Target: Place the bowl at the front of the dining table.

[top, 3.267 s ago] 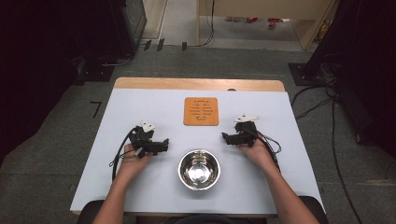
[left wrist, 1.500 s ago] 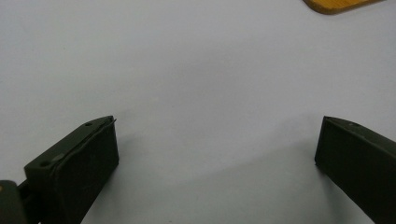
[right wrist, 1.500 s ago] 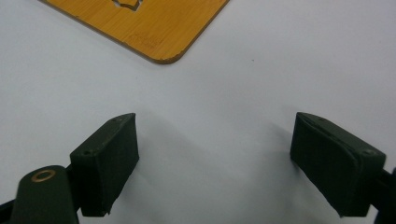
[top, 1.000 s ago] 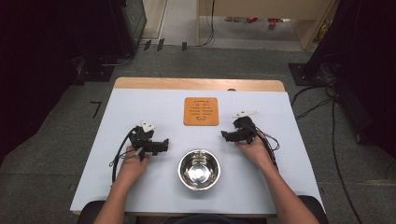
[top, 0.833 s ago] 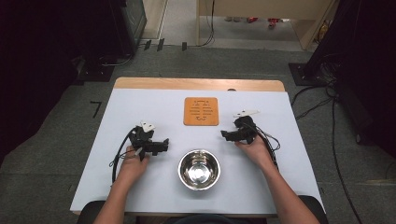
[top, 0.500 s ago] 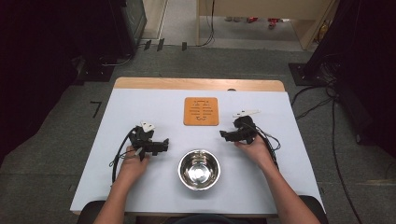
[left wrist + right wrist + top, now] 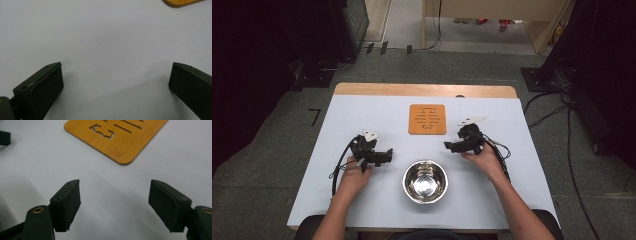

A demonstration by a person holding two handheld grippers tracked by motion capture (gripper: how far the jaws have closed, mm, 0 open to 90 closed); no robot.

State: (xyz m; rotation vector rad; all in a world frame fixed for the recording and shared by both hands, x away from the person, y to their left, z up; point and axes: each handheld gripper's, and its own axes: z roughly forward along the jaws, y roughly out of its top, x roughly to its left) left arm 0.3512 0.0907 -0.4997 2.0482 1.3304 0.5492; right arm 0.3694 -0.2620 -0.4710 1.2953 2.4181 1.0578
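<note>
Lying flat on the white tabletop (image 7: 362, 200), a thin orange wooden board (image 7: 427, 119) with rounded corners and slotted cut-outs is seen at the far middle, between the two claws and slightly beyond them. Nearer the person, a round steel bowl (image 7: 425, 181) is noted, shiny inside and empty. The left claw (image 7: 387, 155) is held low over the tabletop by the left hand (image 7: 354, 177), pointing toward the middle; its jaws are spread wide with nothing between them. The right claw (image 7: 448, 146) is held by the right hand (image 7: 482, 157), pointing inward near the board's corner. Its jaws have just been closing a little, yet are seen well apart, with bare tabletop between them and nothing gripped.
</note>
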